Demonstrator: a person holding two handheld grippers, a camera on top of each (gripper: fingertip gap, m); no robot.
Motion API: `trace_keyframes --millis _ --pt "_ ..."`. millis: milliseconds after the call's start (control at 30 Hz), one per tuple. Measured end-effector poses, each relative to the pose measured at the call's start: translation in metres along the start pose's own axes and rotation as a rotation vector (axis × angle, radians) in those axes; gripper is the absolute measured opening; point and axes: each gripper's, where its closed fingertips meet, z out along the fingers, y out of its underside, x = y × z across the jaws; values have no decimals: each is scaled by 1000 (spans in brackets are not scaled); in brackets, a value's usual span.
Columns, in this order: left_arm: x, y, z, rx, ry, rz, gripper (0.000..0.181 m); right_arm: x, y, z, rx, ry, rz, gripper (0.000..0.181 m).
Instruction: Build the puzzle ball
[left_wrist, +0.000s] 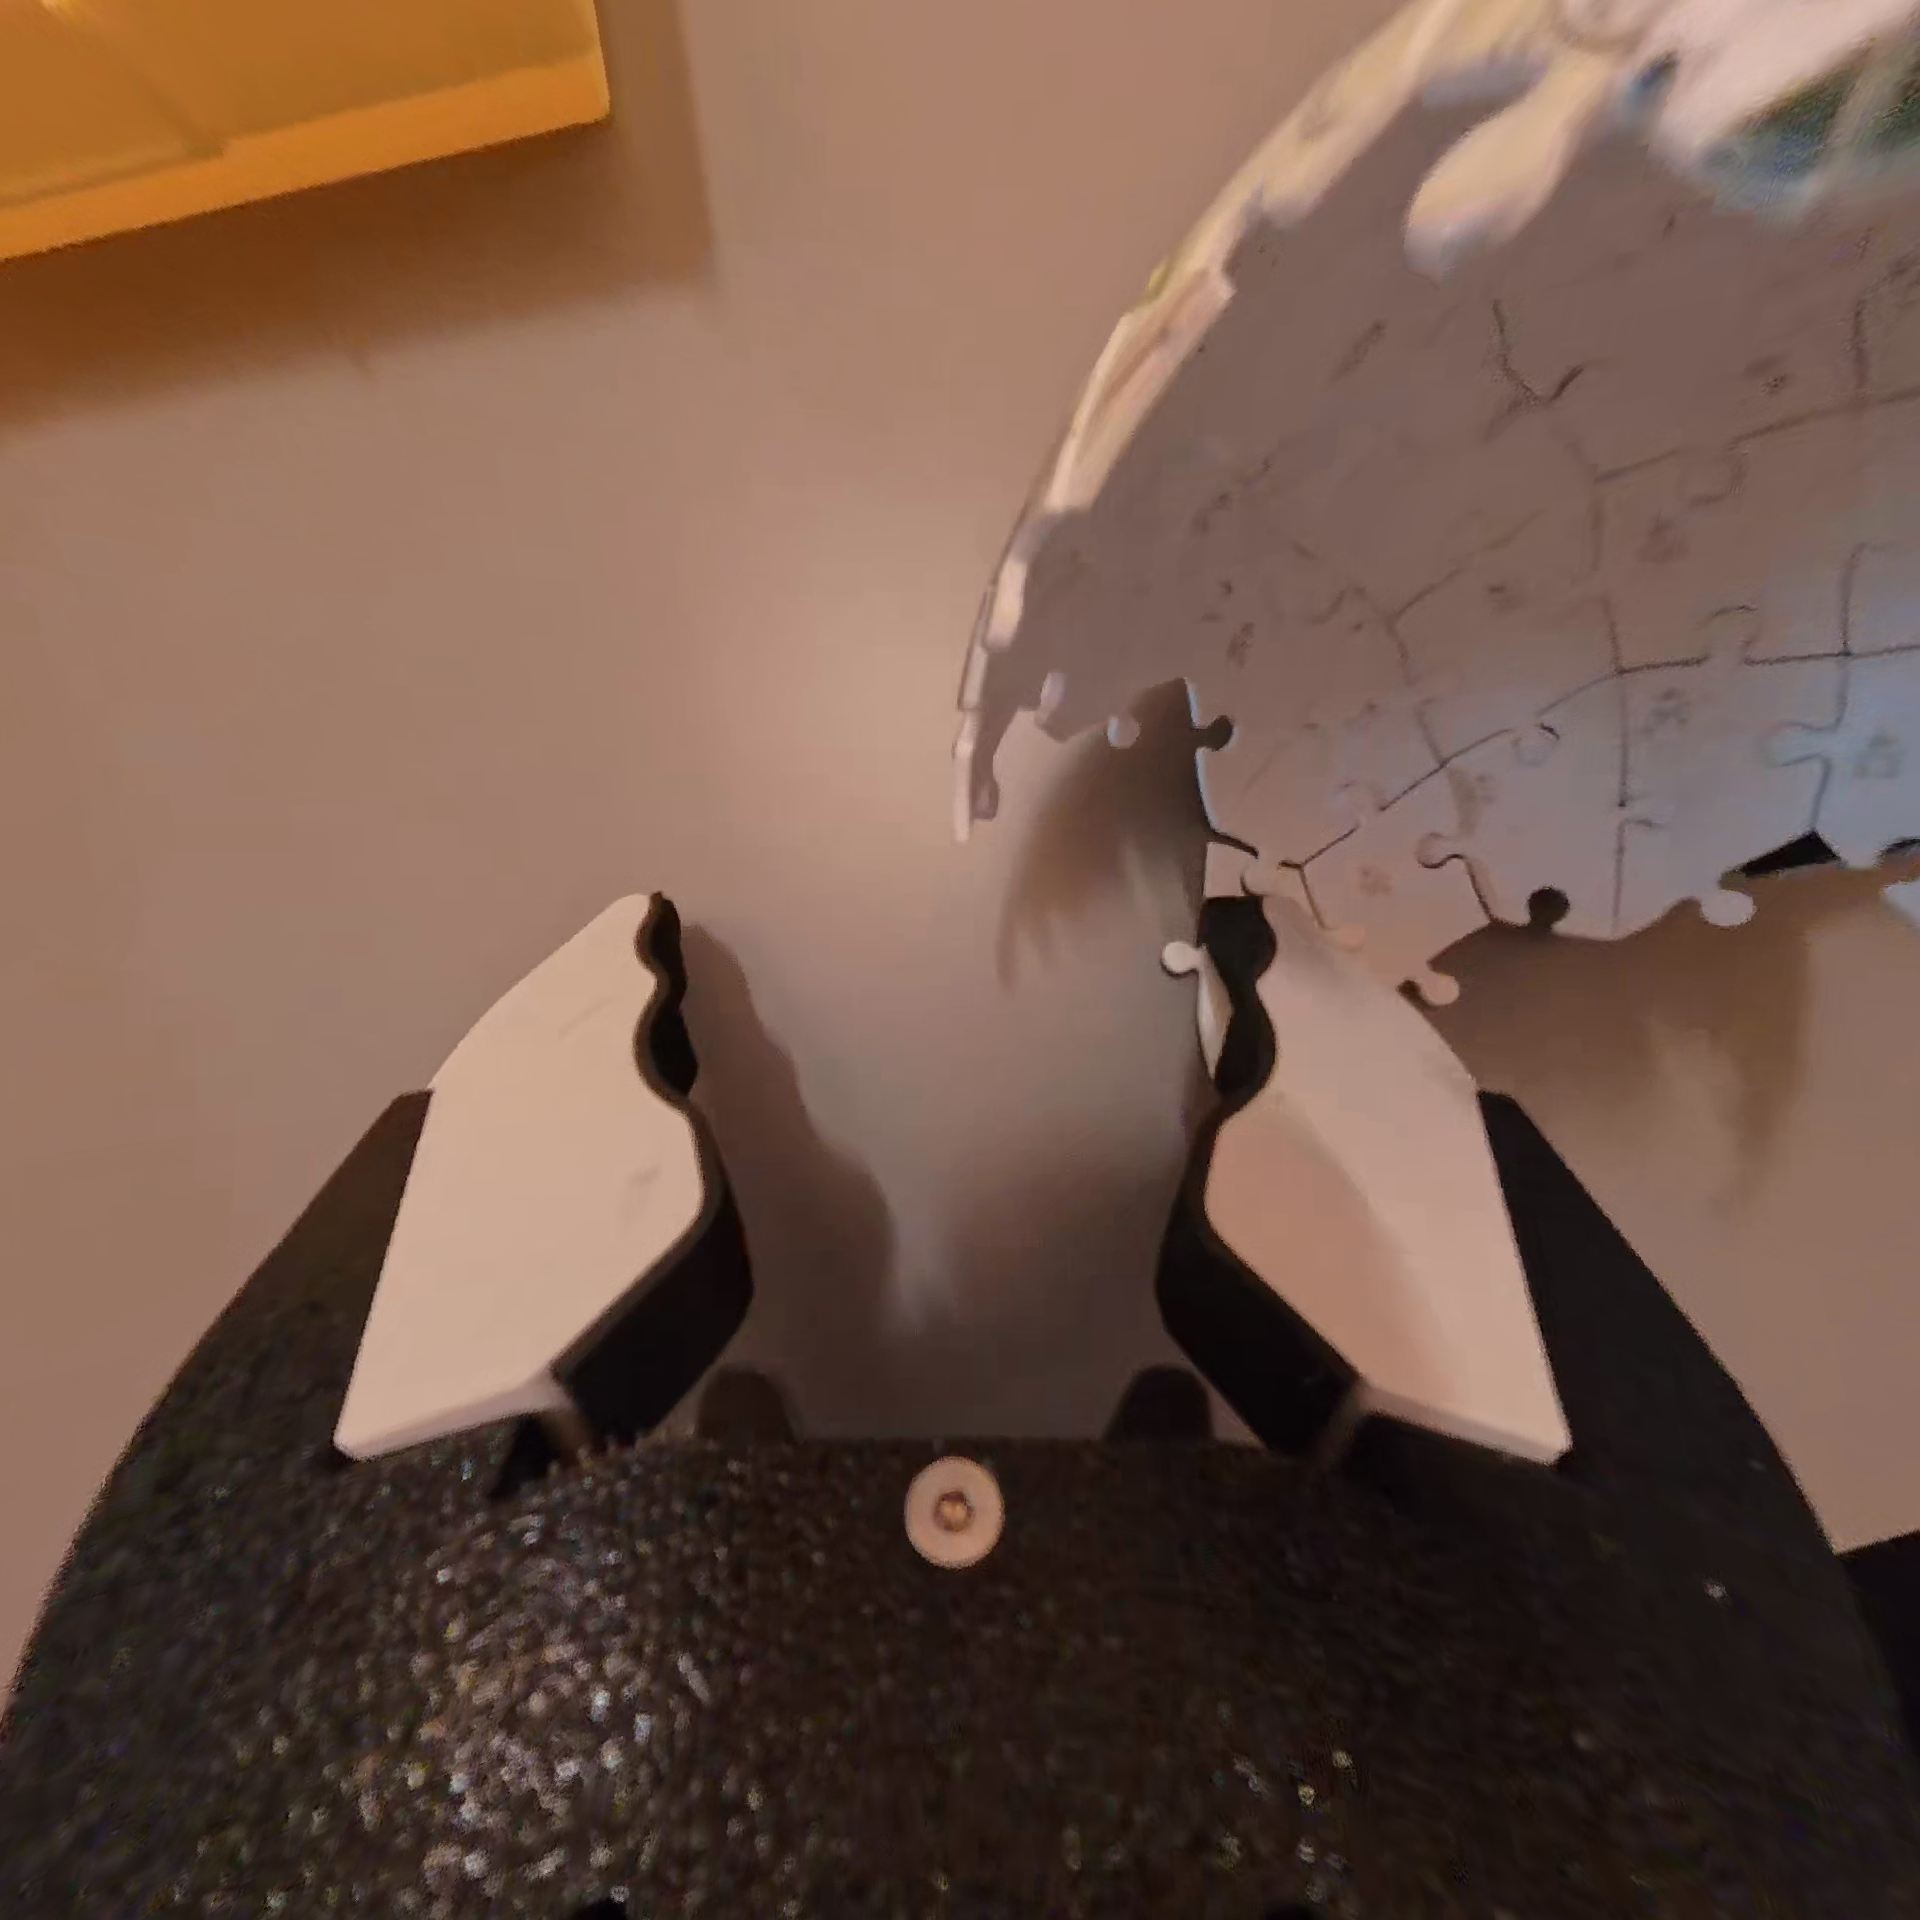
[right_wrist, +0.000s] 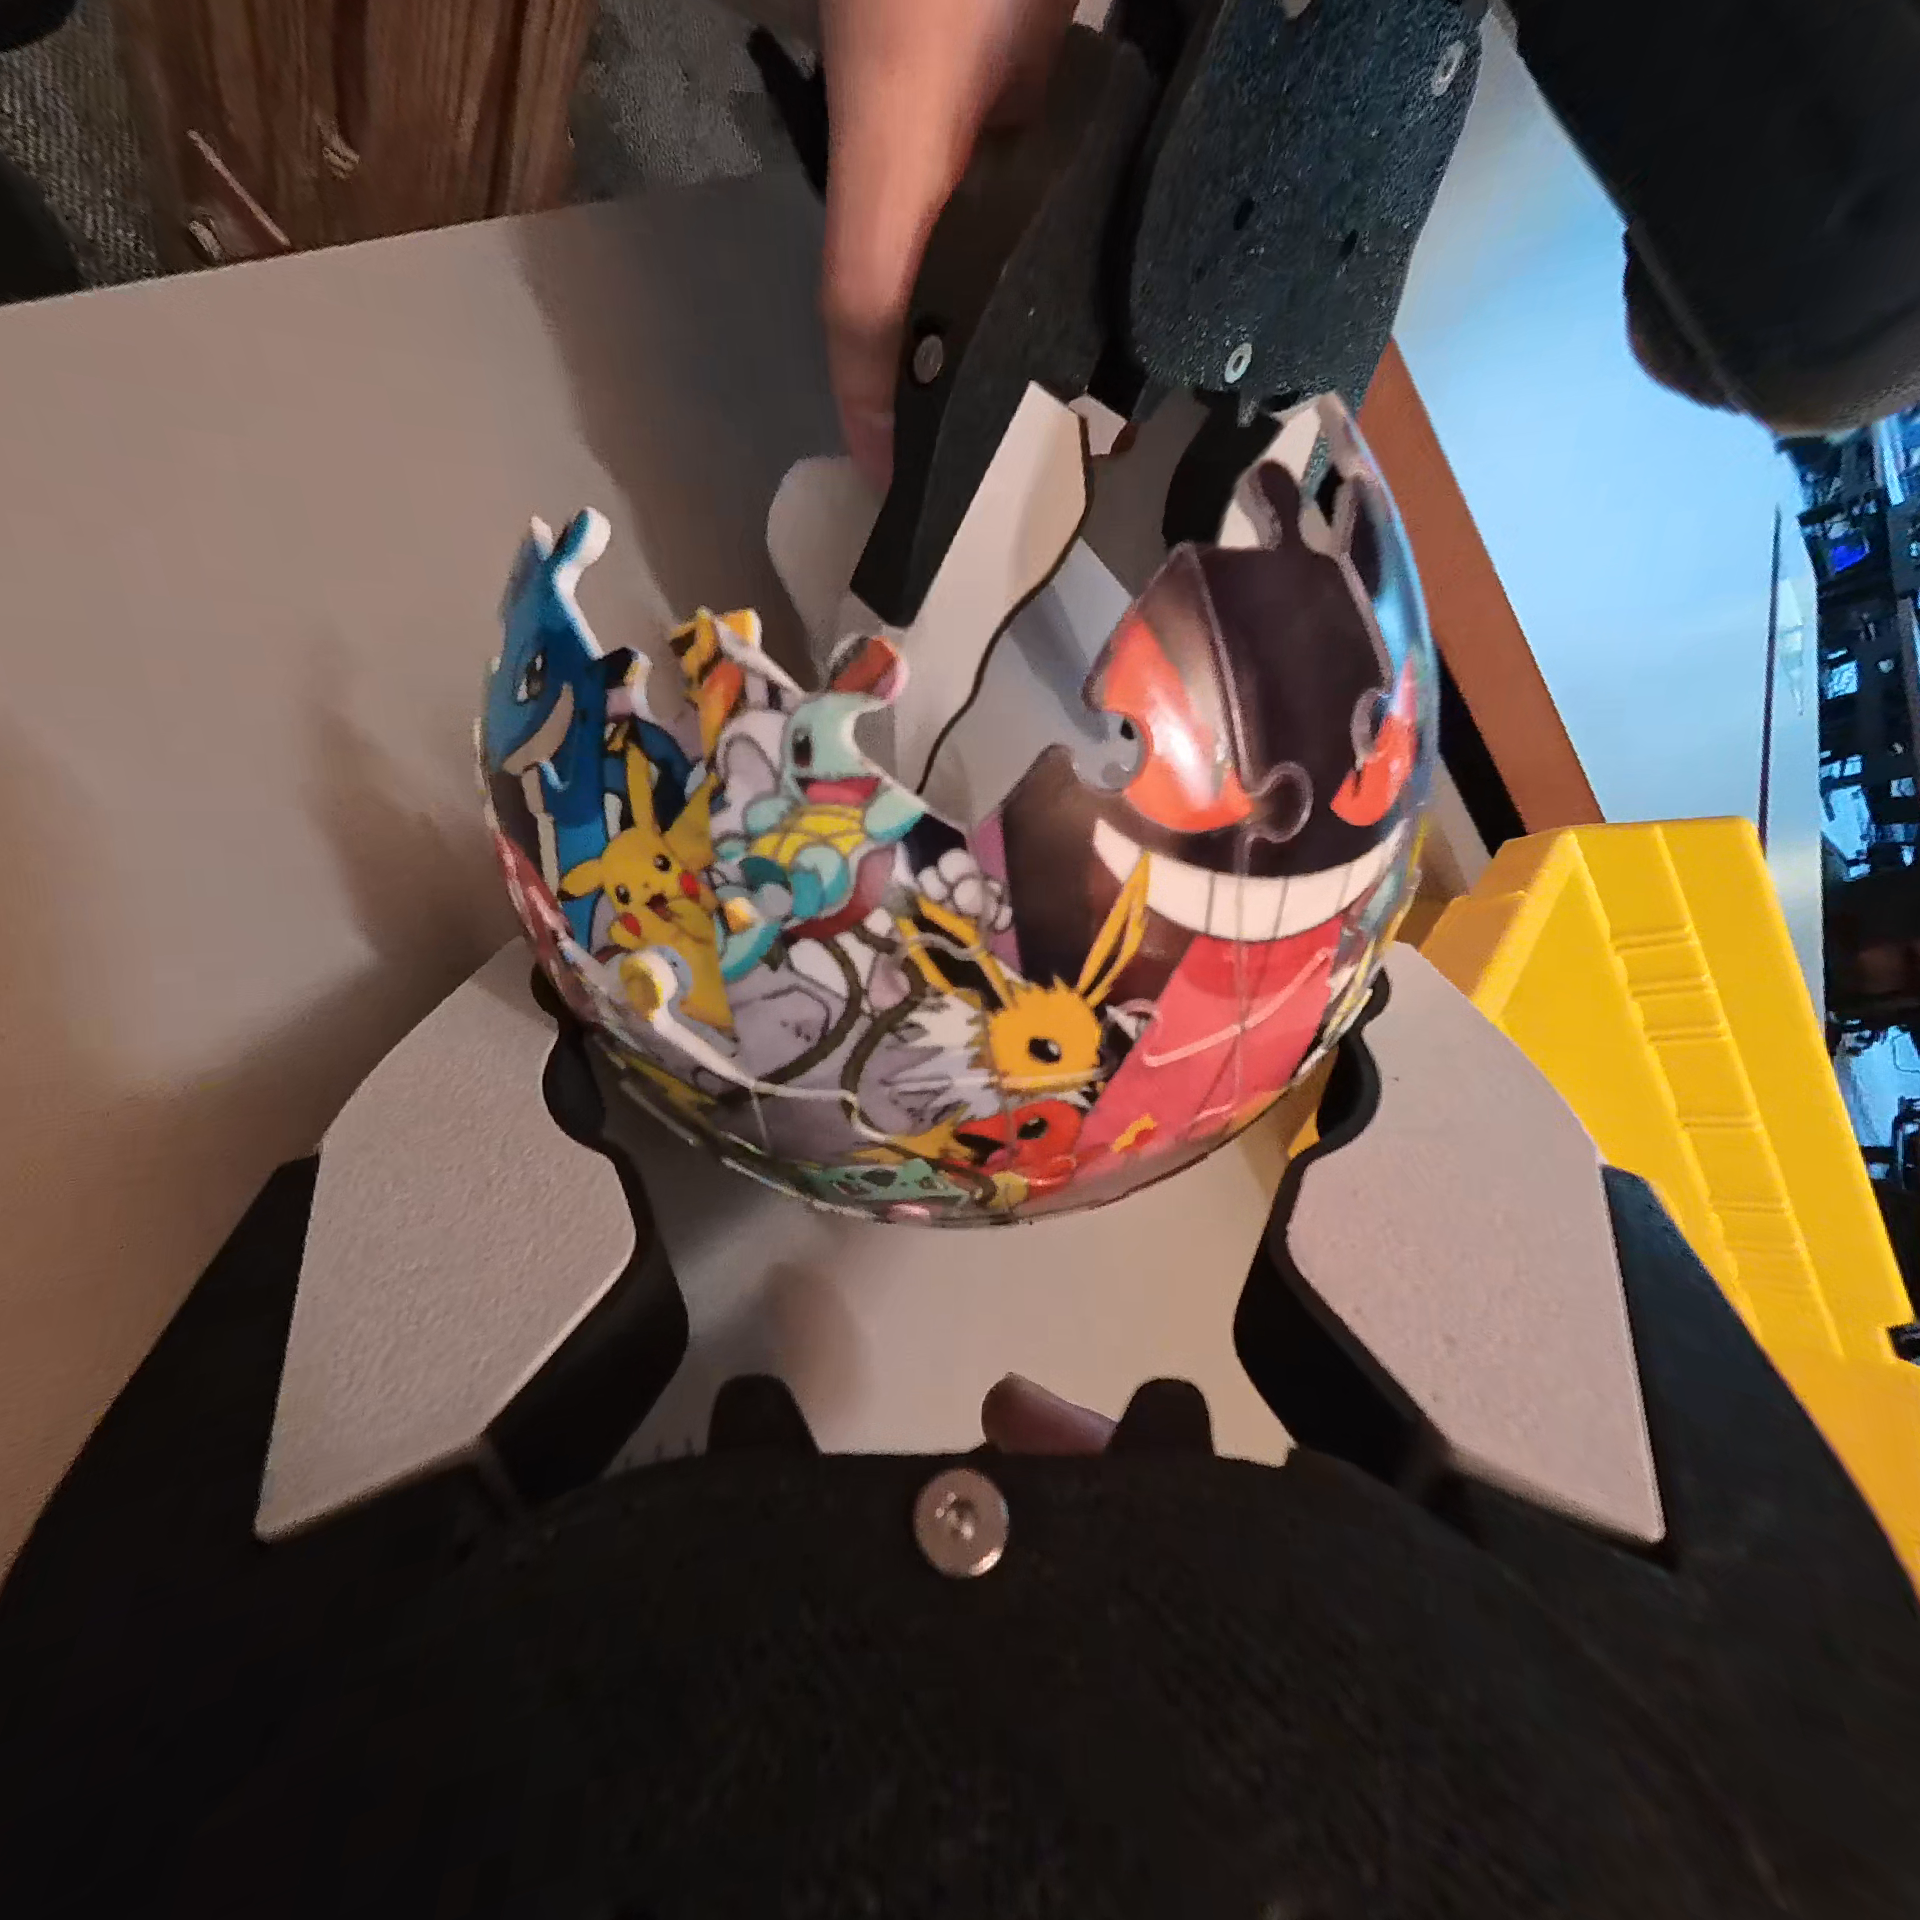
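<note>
A: Pale tabletop (right_wrist: 208, 520) underneath, yellow bin (right_wrist: 1662, 1039) off to one side. Half-built puzzle ball (right_wrist: 966, 914) is cradled by the right gripper (right_wrist: 961, 1039), fingers clamped on both sides.

B: Yep. Left gripper (left_wrist: 935, 987) is spread wide w/ nothing held, tilted down at the shell's jagged rim. Squeeze prob should be kept light so the pcs aren't popped.

This looks like a lab or workshop room rather than a home. A plain pale bench (right_wrist: 260, 436) with a wood edge carries a yellow plastic bin (right_wrist: 1621, 1060), and beyond it stand dark racks of equipment (right_wrist: 1860, 644) with small lit screens, though blurred.
</note>
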Motion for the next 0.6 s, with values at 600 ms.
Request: trace_keyframes --millis 600 --pt "5 -7 7 115 99 -49 103 1 -2 3 -50 -93 98 133"
